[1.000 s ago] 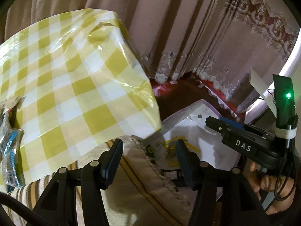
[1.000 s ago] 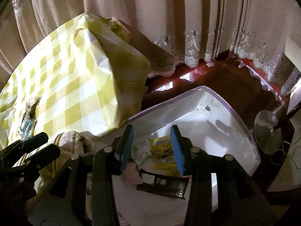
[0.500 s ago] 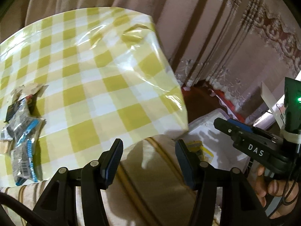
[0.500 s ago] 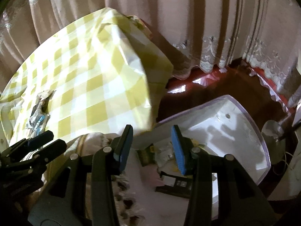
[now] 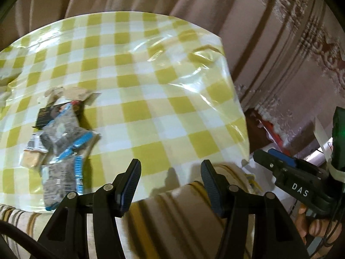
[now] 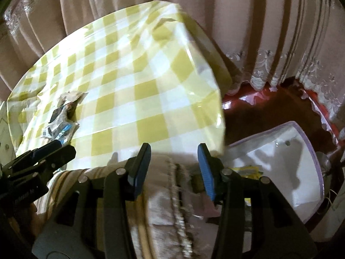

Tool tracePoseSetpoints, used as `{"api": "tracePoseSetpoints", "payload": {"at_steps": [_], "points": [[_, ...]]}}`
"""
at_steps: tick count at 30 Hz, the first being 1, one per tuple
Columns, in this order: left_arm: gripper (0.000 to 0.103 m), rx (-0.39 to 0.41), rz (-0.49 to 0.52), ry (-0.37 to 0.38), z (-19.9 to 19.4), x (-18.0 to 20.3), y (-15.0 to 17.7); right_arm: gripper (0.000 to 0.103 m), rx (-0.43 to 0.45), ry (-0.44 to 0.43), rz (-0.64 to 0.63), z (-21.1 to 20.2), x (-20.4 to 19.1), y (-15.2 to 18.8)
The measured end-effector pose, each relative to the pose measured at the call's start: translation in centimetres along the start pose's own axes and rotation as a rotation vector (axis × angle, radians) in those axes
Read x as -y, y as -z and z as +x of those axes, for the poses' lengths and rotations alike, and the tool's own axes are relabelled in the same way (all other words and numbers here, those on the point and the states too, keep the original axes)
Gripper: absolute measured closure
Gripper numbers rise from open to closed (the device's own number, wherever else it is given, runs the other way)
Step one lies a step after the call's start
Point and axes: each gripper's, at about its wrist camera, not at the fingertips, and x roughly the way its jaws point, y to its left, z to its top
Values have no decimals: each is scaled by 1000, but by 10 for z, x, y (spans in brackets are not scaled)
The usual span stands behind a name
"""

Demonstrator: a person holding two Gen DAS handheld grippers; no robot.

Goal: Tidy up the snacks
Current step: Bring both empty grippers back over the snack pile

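Snacks: crinkly grey-and-blue foil snack packets point(image 5: 62, 149) are lying piled on yellow-and-white checked plastic tablecloth point(image 5: 163, 99).
Bin: white plastic bin point(image 6: 280, 161) is holding some yellow packets point(image 6: 245, 169).
Tongs: left gripper point(image 5: 170, 183) and right gripper point(image 6: 173, 168) are hovering wide apart, gripping nothing.

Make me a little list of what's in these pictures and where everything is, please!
table: covered with a yellow-and-white checked cloth
snacks: a pile of packets on the cloth, on its left side
box: white box on the floor to the right of the table, with yellow packets inside
left gripper: open, holding nothing, over the table's near edge
right gripper: open, holding nothing, between table and box
curtains: beige curtains behind the table
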Motion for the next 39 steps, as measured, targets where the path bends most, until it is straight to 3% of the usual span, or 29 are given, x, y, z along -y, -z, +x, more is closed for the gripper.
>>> {"api": "tracePoseSetpoints", "payload": {"at_steps": [22, 39], "points": [[44, 58, -230, -150, -28, -144, 3, 46, -39, -47, -119, 33, -88, -5], [44, 19, -361, -208, -17, -224, -1, 38, -78, -73, -224, 73, -151, -21]]}}
